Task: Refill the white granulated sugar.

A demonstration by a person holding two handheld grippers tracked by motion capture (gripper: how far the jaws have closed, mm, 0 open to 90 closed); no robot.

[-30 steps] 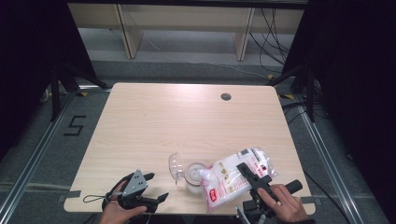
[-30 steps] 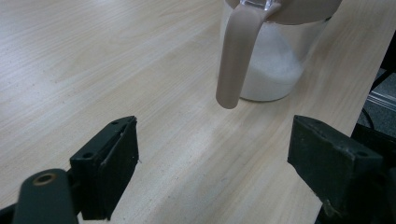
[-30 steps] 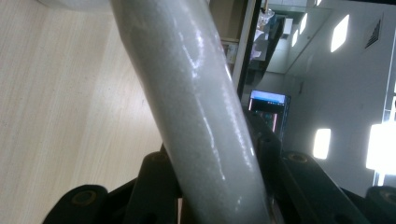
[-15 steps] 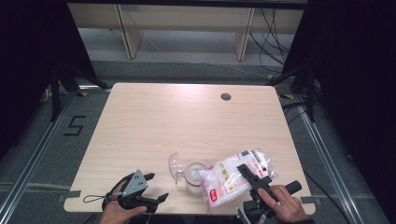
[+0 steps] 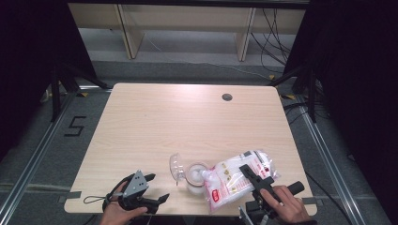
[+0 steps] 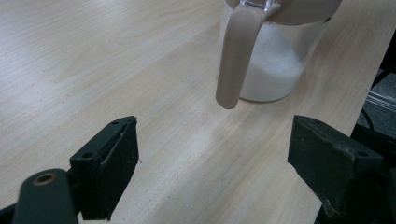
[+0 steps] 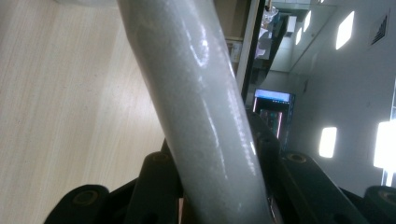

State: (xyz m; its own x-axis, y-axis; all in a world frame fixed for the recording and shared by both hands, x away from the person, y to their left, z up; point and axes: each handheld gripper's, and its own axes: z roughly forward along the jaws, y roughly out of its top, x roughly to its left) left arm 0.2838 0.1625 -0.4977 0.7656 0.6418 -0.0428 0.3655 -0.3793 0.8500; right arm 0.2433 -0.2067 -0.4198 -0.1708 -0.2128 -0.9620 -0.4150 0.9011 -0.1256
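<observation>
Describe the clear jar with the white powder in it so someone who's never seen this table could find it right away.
Start at the light wooden table and go to its near edge, right of centre. There the jar stands, just left of the tilted white bag with red print. It is the only clear container, part-filled with white powder, with its lid flipped open to its left.

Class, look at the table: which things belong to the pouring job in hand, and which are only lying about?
In the job:
- bag of white grains, clamped in the right gripper
- jar, lid open, partly filled
- left gripper, open beside the jar

Lying about:
- round hole in the table
- shelves behind
</observation>
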